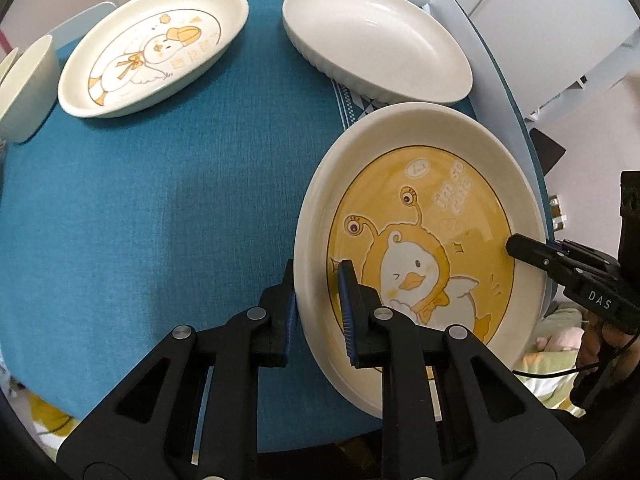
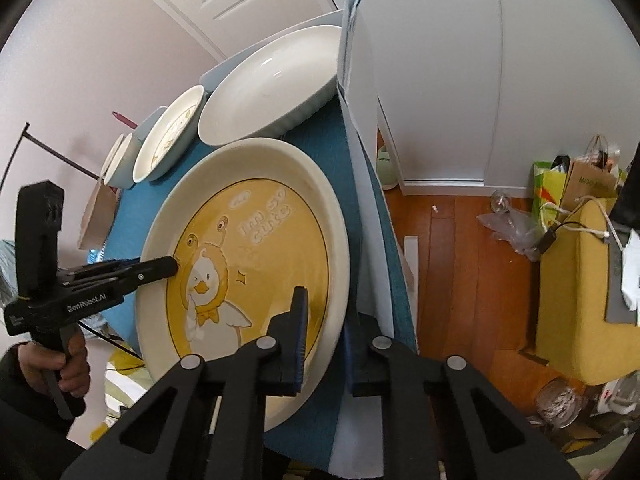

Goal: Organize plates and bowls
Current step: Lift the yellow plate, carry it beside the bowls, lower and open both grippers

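two tongs pinch opposite rims of the yellow duck plate [image 1: 420,248] at the blue worktop's [image 1: 160,220] near right edge: left tongs [image 1: 318,300], right tongs [image 2: 326,328]. plate seems slightly tilted.

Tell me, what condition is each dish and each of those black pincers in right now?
Yellow duck plate: empty, gripped at opposite rims.
Left gripper: shut on the plate's rim.
Right gripper: shut on the opposite rim.
White oval dish: empty, upright.
Duck-print oval dish: empty, upright.
Small bowl: upright, contents hidden.
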Available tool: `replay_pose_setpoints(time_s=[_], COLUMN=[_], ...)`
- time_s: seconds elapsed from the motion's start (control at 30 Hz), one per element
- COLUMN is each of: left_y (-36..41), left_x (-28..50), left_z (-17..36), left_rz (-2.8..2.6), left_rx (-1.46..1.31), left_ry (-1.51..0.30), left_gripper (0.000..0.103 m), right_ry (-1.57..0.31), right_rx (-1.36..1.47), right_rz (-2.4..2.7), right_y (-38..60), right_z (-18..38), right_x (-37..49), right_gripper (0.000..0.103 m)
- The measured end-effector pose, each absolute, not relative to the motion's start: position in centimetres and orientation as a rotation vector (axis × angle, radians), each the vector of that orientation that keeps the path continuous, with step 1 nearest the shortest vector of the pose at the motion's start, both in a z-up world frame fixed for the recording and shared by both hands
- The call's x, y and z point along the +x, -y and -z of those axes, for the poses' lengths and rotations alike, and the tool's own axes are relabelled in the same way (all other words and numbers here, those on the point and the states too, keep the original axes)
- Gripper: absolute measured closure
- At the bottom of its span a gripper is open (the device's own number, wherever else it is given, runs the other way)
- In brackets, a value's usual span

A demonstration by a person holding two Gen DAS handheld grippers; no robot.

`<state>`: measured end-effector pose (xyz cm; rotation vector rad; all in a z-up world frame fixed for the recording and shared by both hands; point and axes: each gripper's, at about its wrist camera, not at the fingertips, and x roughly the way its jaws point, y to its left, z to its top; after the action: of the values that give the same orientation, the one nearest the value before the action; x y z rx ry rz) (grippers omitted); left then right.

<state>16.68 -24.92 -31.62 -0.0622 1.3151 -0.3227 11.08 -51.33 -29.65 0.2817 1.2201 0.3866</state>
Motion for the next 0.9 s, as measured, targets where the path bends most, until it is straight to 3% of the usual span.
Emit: replay_pose_setpoints(time_s=[0.47, 0.9], left_y=[23.0, 8.9], left_x=[15.4, 14.7], left_z=[26.9, 22.3], left_rz=[0.307, 0.211], left_rx=[-0.087, -0.125], left_ry=[-1.199, -1.104], left_gripper=[0.087, 0.087], right_ry=[-1.160, -1.101], right_rx=[0.190, 0.143], right_rz=[-0.416, -0.514], right_y=[49.1, 37.2], right_z=[26.3, 22.4], right_x=[11.6, 12.5], right_gripper=[0.089, 0.089])
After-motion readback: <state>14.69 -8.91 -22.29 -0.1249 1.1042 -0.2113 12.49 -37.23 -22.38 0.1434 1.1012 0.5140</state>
